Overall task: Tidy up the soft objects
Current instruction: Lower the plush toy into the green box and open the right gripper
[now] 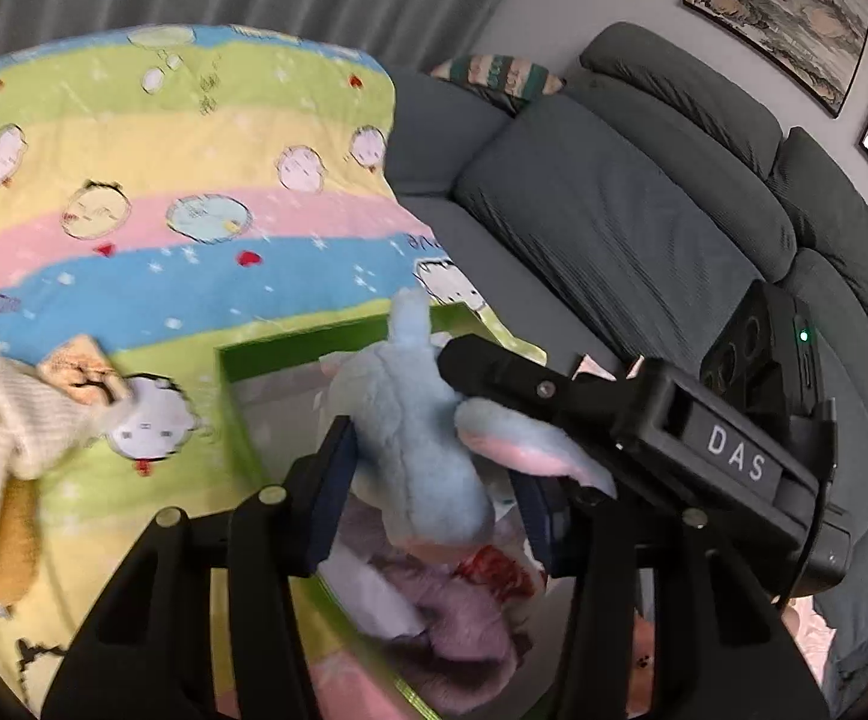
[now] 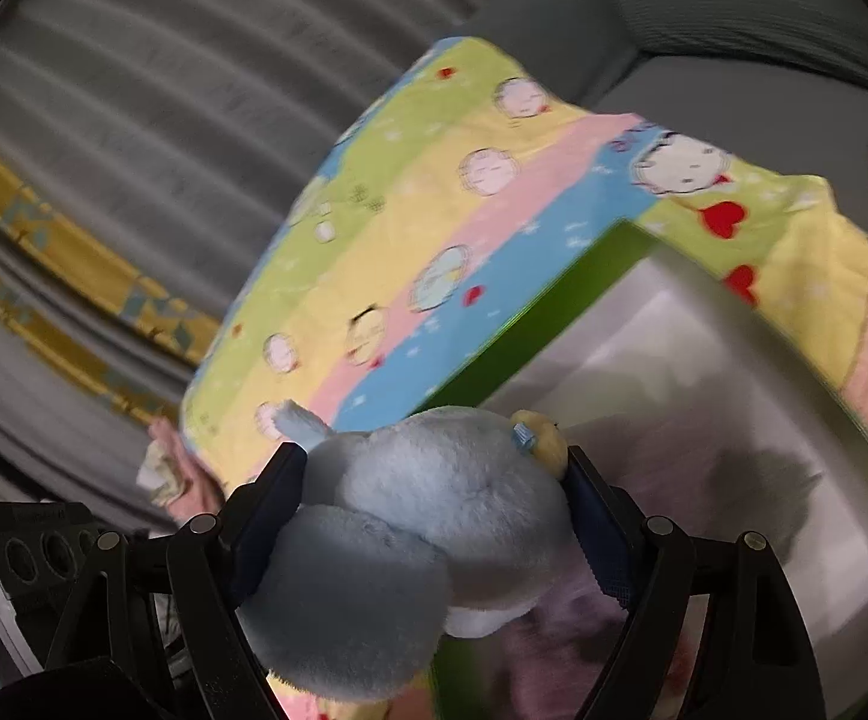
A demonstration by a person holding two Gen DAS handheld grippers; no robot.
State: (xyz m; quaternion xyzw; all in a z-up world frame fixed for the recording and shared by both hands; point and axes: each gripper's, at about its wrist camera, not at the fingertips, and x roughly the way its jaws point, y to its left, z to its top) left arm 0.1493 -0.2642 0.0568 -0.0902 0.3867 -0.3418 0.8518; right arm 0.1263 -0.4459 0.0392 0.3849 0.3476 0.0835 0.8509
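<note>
A light blue plush toy [image 1: 416, 438] hangs over a green-rimmed box [image 1: 236, 396]. My left gripper [image 1: 434, 474] has its jaws wide apart around the plush; the left pad [image 1: 338, 468] touches it, the right one stands apart. My right gripper [image 2: 434, 480] is shut on the same blue plush [image 2: 434, 510], and its black body [image 1: 644, 426] crosses the left wrist view. The box [image 2: 530, 312] holds a purple plush [image 1: 464, 618] and other soft items. A cream knitted cloth [image 1: 8, 420] lies at the left on the quilt.
A striped cartoon quilt [image 1: 164, 198] covers the surface under the box. A grey sofa [image 1: 644, 222] with a striped cushion [image 1: 494, 75] stands behind. Grey curtains [image 2: 134, 90] hang behind. A tan soft item [image 1: 11, 546] lies under the cream cloth.
</note>
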